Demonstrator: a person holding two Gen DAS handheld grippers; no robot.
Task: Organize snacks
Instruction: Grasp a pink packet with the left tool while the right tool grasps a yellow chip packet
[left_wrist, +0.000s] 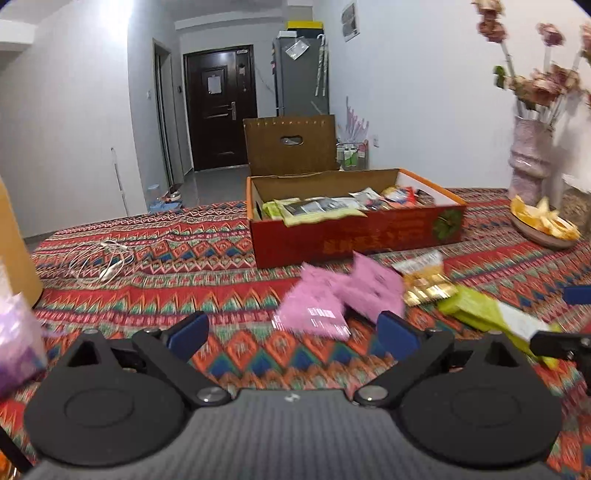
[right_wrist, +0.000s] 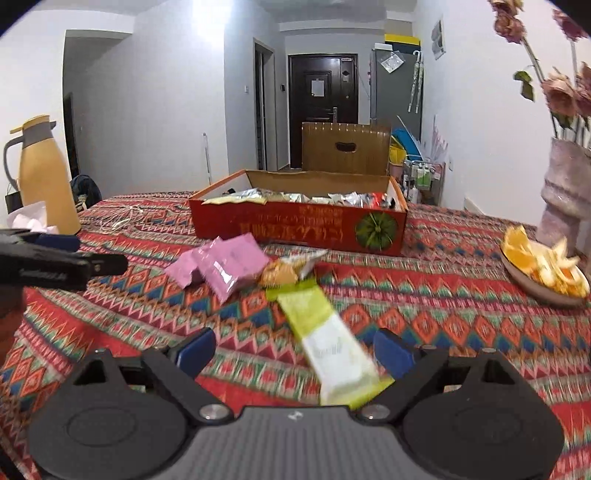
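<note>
Starting at the left gripper: its jaws are spread wide and nothing is held, with only bare patterned tablecloth seen between the blue pads. Just ahead of it, slightly toward its right finger, the pink packets are found, crumpled together in a loose heap with no clear long axis. Beyond them and further to the right a small gold-and-white packet is lying.

The right gripper is also opened wide and empty. The green-and-white packet is caught partly between its fingers, the near end resting close to the right pad, though no pressing is seen. Its long axis is run almost straight away from the gripper, tilted a bit to the left, so a grip across the narrow width looks like it's already lined up, probably.

So the split seems kinda obvious: pink stuff is nearer the left hand, the long green one is nearer the right.

Further out, directly ahead of both, the red snack box is sat open, already partly filled, well beyond the loose packets. Off to the far right a plate of orange peel is left beside a vase.
</note>
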